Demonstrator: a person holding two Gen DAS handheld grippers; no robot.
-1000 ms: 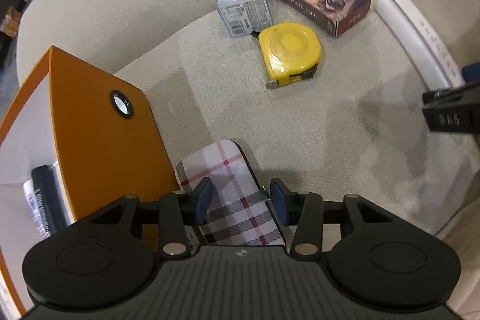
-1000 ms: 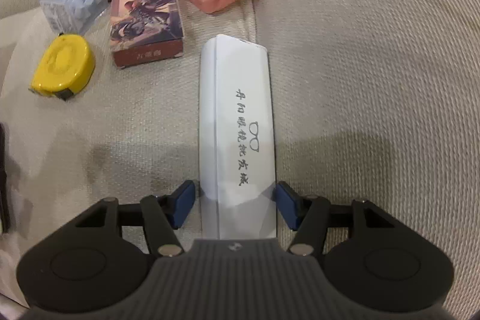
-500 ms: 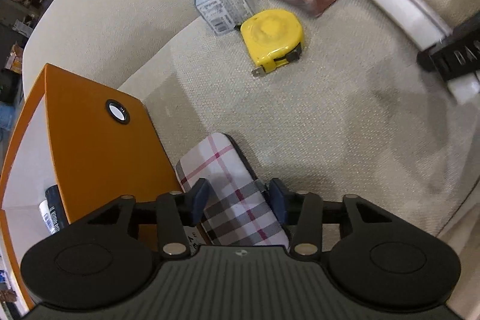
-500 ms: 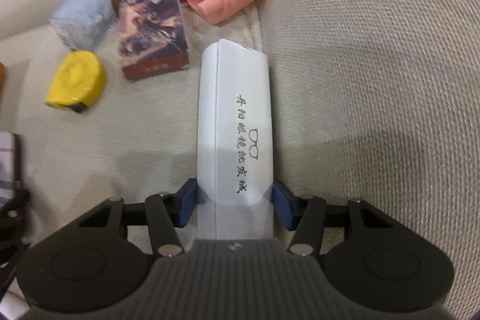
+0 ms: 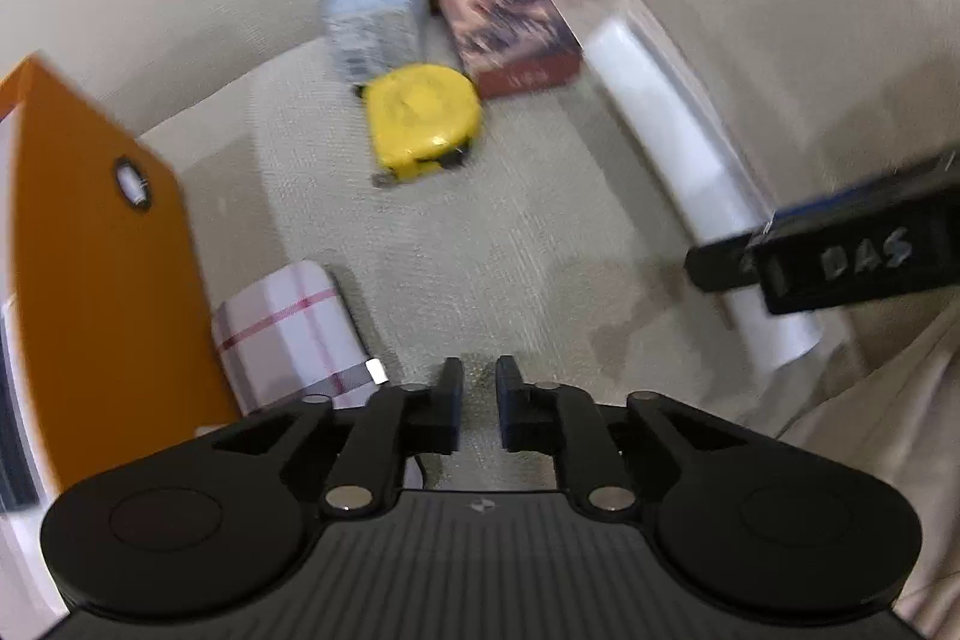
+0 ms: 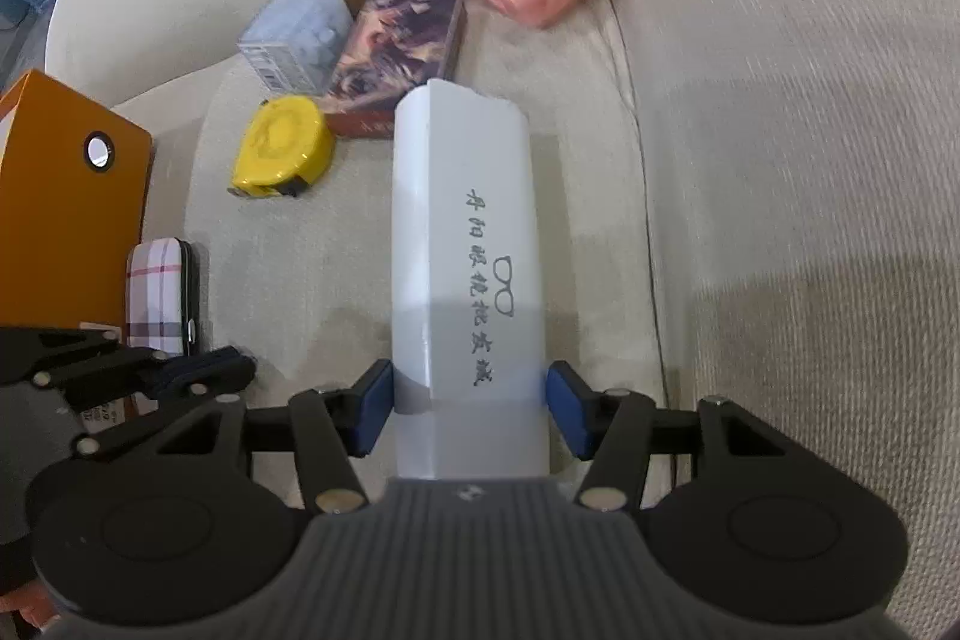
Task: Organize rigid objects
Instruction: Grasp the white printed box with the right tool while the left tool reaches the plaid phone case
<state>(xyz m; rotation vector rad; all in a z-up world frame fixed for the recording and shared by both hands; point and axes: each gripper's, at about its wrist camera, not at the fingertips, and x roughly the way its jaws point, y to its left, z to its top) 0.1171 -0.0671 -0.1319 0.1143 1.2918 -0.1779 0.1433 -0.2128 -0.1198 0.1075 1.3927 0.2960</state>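
Right tool [image 6: 468, 409] clamped on white case [image 6: 465, 244] near its end, jaws easing apart; stiff, light, slick, likely tips; left tool [image 5: 478, 394] closing on nothing.

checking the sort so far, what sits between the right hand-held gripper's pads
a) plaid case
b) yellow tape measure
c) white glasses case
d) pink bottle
c: in the right wrist view the white glasses case runs between the blue pads of the right hand-held gripper.
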